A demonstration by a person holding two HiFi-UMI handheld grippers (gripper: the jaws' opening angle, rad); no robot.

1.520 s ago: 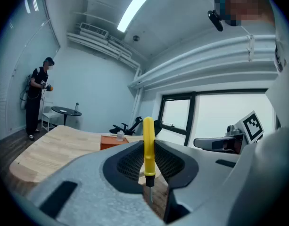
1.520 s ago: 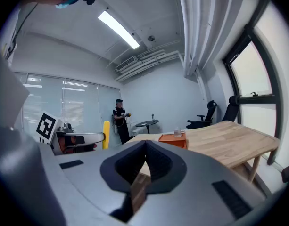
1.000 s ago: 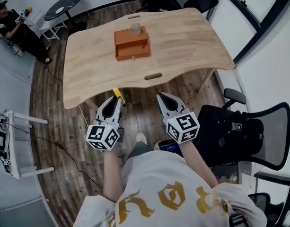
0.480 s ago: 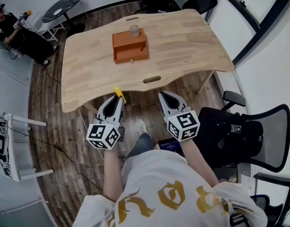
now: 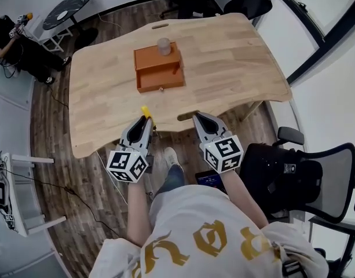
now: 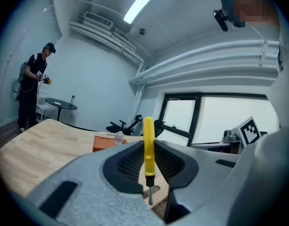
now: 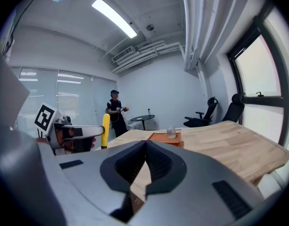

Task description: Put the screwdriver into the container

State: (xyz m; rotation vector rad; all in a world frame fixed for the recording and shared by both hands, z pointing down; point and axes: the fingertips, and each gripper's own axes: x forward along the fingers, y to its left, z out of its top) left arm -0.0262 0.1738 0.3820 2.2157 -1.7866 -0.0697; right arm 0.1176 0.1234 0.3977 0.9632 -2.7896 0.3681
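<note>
- One screwdriver (image 5: pixel 146 112)
- One orange container (image 5: pixel 158 69)
- One clear cup (image 5: pixel 164 46)
- One wooden counter (image 5: pixel 235 51)
- Two tools: left tool (image 5: pixel 143 123), right tool (image 5: pixel 198 119)

White short-sleeved shirt (image 5: pixel 183 213) with gold lettering (image 5: pixel 206 242). Beyond the shirt, grey left gripper (image 5: pixel 143 119) and right gripper (image 5: pixel 198 117) bear marker cubes (image 5: pixel 127 165) (black-and-white squares).

Jar (image 5: pixel 164 46) on container (image 5: pixel 160 74); container on table (image 5: pixel 235 57).
</note>
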